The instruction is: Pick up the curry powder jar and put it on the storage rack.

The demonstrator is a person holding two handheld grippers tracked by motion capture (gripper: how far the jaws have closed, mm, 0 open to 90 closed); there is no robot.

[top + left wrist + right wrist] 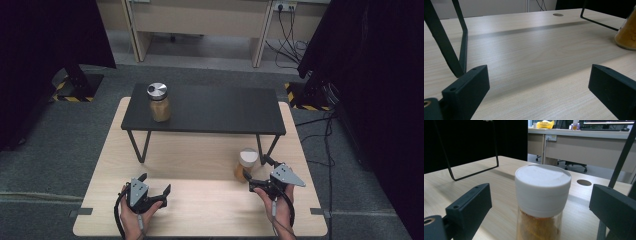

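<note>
Spice jar [244, 165] with a white lid [543, 189] and orange-brown contents, standing upright on the light wooden desk [200, 205], right of centre and just in front of the right leg of the black shelf [210, 107]. My right tool [259, 172] sits just beside the jar, its jaws spread wide with one on each side of the lid and neither touching it; in the right gripper view the lid fills the gap between them. My left tool [156, 183] rests low over the desk at the near left, well apart from the jar, jaws likewise spread and holding nothing; in the left gripper view bare wood lies between them, with a shelf leg [447, 45] at the left and the jar's lower edge [627, 35] at the far right. A second jar [159, 102], metal-lidded, stands upright on the left part of the shelf.
</note>
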